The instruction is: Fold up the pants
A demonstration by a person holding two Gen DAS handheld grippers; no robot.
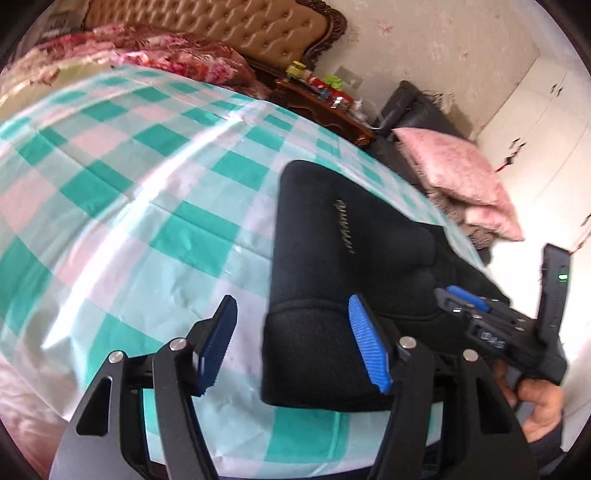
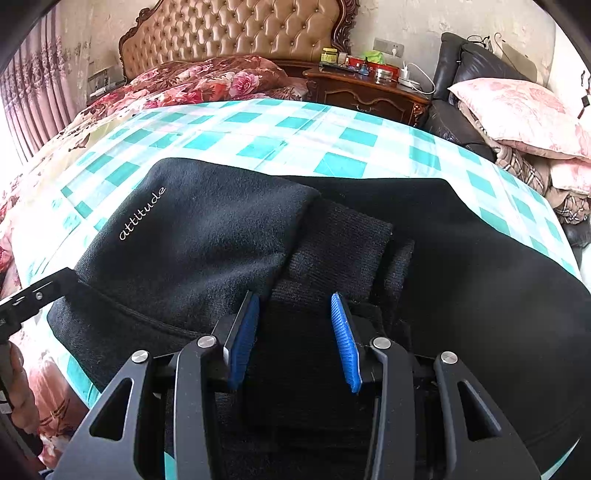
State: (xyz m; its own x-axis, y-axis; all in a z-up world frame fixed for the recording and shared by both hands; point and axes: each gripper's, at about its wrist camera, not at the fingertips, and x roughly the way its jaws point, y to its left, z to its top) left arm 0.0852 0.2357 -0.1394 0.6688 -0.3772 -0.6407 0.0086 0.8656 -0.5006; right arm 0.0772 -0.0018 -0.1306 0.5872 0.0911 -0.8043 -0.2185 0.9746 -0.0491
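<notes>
Black pants [image 2: 207, 236] lie folded on the green-checked bedsheet [image 2: 266, 144], with the word "attitude" stitched on the top layer. My right gripper [image 2: 294, 339] points down at the near edge, its blue pads closed on a bunch of ribbed black fabric of the pants. In the left wrist view the pants [image 1: 351, 240] lie to the right. My left gripper [image 1: 293, 341] stands open just left of their folded corner, with only sheet and the fabric's edge between its fingers. The right gripper [image 1: 476, 314] shows there too, held by a hand [image 1: 539, 402].
A tufted headboard [image 2: 240, 33] and a floral quilt [image 2: 207, 81] are at the bed's far end. A dark nightstand [image 2: 365, 92] with small items stands beside it. Pink pillows [image 2: 517, 110] are piled on a dark seat to the right. Bare sheet spreads left of the pants.
</notes>
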